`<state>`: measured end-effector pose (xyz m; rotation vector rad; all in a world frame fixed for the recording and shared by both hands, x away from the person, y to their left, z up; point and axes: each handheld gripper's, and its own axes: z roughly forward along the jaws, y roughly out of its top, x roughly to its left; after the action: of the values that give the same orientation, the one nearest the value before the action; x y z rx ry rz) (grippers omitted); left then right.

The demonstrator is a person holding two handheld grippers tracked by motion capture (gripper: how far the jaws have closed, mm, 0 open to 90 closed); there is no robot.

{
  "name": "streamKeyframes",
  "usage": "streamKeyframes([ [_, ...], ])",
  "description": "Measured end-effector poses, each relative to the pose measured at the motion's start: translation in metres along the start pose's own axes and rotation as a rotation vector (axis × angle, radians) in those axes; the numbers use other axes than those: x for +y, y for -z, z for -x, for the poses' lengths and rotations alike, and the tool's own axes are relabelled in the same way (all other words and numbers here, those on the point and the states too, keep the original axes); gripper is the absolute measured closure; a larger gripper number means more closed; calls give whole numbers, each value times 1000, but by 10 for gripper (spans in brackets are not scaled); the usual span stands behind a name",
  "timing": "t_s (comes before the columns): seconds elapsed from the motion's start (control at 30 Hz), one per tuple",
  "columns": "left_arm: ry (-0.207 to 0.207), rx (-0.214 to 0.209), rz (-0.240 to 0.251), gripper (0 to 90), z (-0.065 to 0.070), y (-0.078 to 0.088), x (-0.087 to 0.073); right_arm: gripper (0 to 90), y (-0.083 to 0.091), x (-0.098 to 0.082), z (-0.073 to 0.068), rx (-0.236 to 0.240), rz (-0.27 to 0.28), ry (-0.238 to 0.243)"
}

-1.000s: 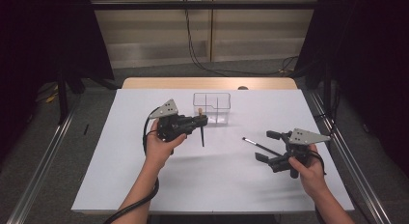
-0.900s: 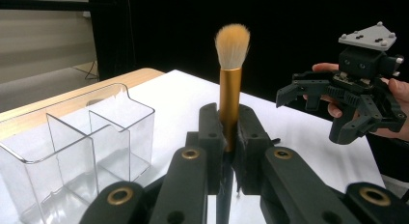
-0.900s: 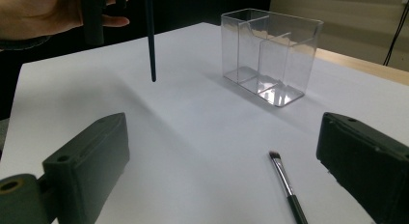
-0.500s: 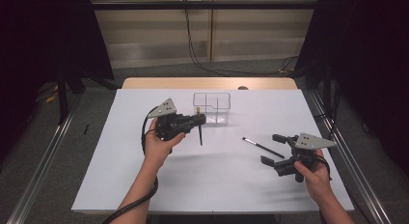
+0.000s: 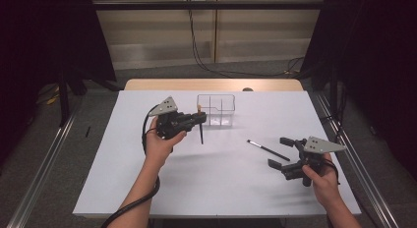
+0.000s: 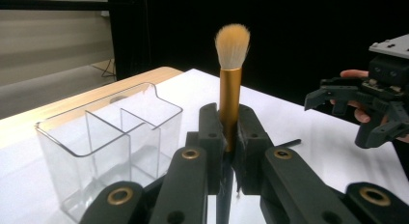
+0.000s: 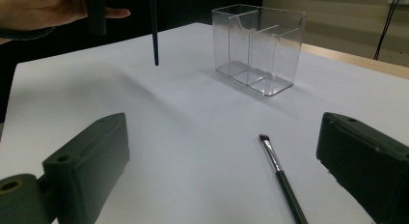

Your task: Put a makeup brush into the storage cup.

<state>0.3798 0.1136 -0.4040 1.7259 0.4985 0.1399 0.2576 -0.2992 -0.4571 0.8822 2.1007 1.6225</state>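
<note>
Left tongs point(image 6: 226, 137) clamp the gold brush point(image 6: 230, 89) upright – bristles up, beside the clear organizer point(image 5: 216, 109). Carry it over 1 compartment, lower straight, then release. Right tongs point(image 7: 226, 180) gape, bracketing the thin brush point(image 7: 282, 178) on the surface point(image 5: 206, 188).

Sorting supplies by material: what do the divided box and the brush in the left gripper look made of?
Divided box: clear, glossy hard plastic, probably acrylic; the table shows through its walls. Brush: soft pale bristles, fibre unclear, above a gold sleeve with a satin, metal-like sheen.
</note>
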Motion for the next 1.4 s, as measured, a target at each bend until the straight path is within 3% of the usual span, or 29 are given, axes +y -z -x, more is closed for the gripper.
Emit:
streamKeyframes([
  [0.97, -13, 99, 32, 837, -19, 7, 25, 43, 0, -1, 1, -14, 6, 0],
  [1.4, -19, 142, 28, 836, -28, 3, 35, 43, 0, -2, 2, -9, 4, -3],
])
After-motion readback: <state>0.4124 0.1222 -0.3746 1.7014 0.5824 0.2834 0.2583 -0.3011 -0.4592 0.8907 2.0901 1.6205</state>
